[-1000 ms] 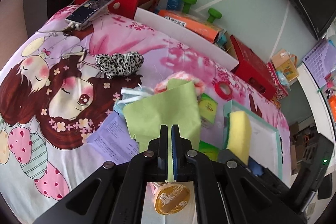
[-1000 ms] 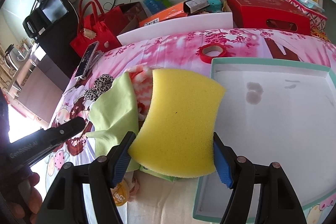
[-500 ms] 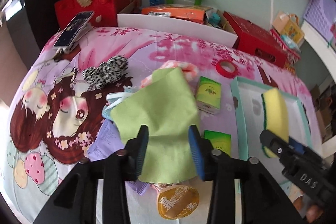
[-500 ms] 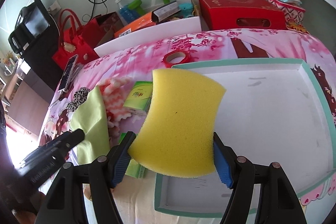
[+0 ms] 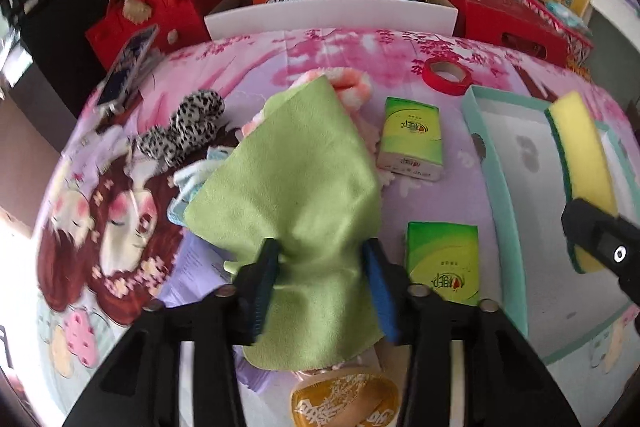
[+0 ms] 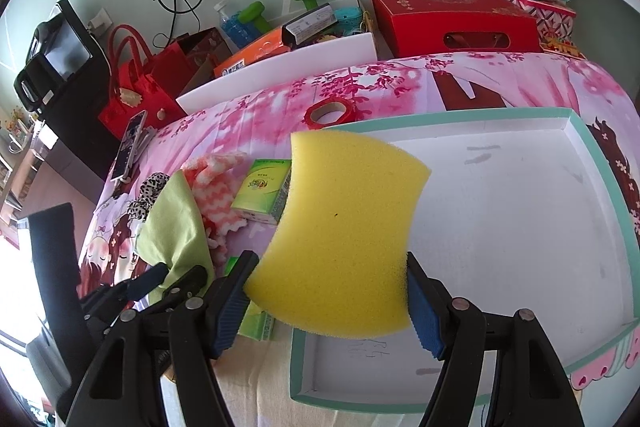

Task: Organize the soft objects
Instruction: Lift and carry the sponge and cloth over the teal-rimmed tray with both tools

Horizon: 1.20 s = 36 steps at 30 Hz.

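On the left, the left gripper is closing its fingers round the green cloth. Rightward, the right gripper grips the yellow sponge over the bare tray; nothing looks sorted yet.

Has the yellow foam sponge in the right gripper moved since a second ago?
Yes. The yellow foam sponge, clamped in the right gripper, has travelled right from over the green cloth to above the teal-rimmed white tray.
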Each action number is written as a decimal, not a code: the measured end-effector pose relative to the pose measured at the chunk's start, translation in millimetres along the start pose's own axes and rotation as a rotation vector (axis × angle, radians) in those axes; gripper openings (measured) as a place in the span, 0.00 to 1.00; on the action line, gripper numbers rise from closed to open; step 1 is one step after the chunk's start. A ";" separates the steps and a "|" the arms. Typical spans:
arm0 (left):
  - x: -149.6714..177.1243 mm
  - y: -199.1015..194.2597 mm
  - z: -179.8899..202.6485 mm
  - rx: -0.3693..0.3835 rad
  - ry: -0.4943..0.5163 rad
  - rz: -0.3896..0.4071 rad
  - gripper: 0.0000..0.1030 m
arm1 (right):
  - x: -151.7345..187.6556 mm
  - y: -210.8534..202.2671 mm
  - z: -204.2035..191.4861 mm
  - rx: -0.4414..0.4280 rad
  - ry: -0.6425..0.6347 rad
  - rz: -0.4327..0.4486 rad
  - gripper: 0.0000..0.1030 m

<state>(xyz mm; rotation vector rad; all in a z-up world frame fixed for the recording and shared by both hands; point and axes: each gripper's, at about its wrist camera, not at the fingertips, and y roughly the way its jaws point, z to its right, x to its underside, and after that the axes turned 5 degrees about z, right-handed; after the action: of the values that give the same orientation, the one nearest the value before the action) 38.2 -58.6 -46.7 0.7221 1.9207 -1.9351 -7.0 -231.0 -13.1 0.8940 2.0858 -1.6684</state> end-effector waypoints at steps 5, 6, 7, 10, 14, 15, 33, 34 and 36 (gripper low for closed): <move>0.9 -4.5 -12.3 0.081 -0.093 -0.002 0.19 | 0.4 0.4 1.3 -0.002 0.005 -0.003 0.71; 1.3 -6.3 -13.0 0.090 -0.101 0.002 0.17 | 0.4 0.7 1.5 -0.002 0.006 -0.004 0.71; 1.2 -8.1 -14.3 0.100 -0.112 0.006 0.16 | 0.4 0.8 1.6 -0.002 0.006 -0.005 0.71; -0.5 -14.3 -19.0 0.142 -0.148 0.027 0.14 | 1.0 1.3 1.7 -0.002 0.006 -0.006 0.71; -5.1 -26.2 -26.6 0.178 -0.192 0.078 0.10 | 0.7 1.2 2.1 -0.003 0.007 -0.006 0.71; -5.9 -30.0 -28.9 0.186 -0.205 0.095 0.10 | 0.3 1.2 2.2 -0.003 0.007 -0.006 0.71; -20.8 -85.5 -46.0 0.243 -0.287 0.317 0.09 | -6.6 -5.8 5.5 -0.012 0.016 0.027 0.71; -21.8 -86.1 -43.8 0.251 -0.284 0.313 0.09 | -8.0 -7.0 7.2 -0.012 0.021 0.031 0.71; -25.3 -86.9 -34.7 0.273 -0.270 0.295 0.09 | -11.1 -9.5 11.9 -0.008 0.030 0.040 0.71</move>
<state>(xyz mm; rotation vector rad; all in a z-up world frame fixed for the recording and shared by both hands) 15.1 -23.4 40.5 0.7251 1.3280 -2.0052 -6.3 -246.5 -2.5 0.9571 2.0789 -1.6352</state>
